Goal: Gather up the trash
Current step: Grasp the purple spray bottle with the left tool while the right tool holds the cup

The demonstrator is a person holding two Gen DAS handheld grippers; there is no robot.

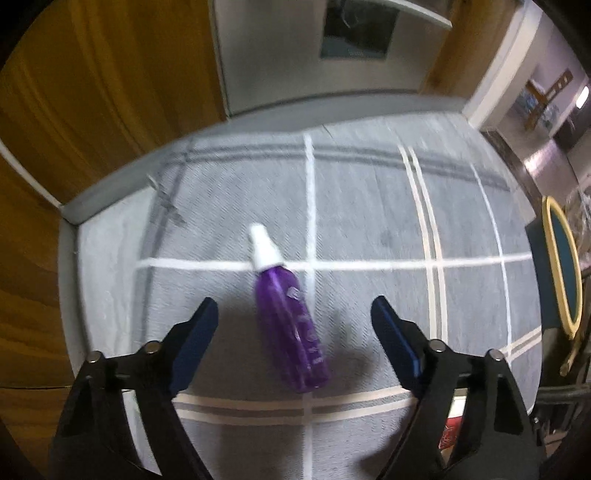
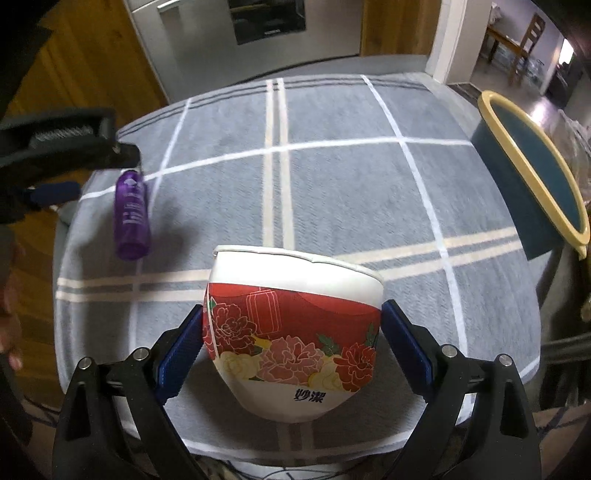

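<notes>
While the right gripper (image 2: 291, 343) clamps the paper bowl (image 2: 293, 332) at lower centre, the bin (image 2: 532, 166) waits at right. The left gripper (image 1: 293, 314) straddles the purple bottle (image 1: 291, 328) wide open, holding nothing, evidently to grasp it.

Grey checked tablecloth (image 2: 332, 177) fills the middle; wood panelling (image 1: 92, 92) at 10 o'clock, a wooden chair (image 2: 528, 33) at 1 o'clock, dim indoor light.
</notes>
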